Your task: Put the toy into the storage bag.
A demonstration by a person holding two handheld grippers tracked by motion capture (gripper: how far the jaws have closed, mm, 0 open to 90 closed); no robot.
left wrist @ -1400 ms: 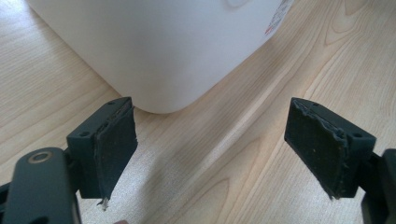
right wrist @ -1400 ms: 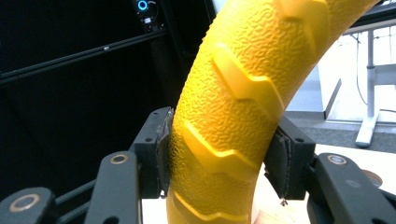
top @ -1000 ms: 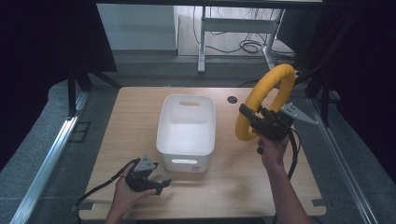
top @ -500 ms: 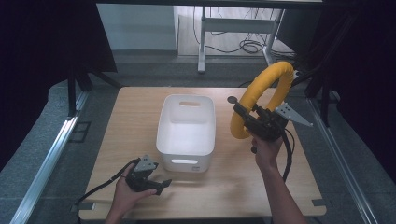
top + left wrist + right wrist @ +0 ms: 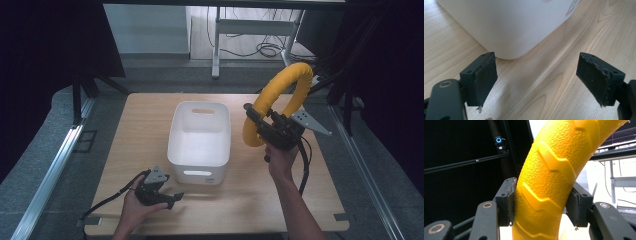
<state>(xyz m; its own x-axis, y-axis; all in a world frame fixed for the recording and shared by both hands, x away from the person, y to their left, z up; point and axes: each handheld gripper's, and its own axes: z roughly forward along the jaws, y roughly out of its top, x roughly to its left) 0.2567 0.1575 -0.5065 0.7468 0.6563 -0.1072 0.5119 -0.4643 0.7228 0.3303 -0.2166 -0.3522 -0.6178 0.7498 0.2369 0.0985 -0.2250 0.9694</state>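
right gripper (image 5: pixel 260 120) raised above table (image 5: pixel 150 120), clamped on yellow ring (image 5: pixel 280 95); left gripper (image 5: pixel 167 197) low beside white bin (image 5: pixel 200 150), jaws spread.

Pale wood counter (image 5: pixel 150 130) sits on grey speckled floor (image 5: pixel 45 150), black curtains (image 5: pixel 45 45) hang either side, and cables (image 5: pixel 260 47) tangle under a metal frame (image 5: pixel 216 45) beyond.
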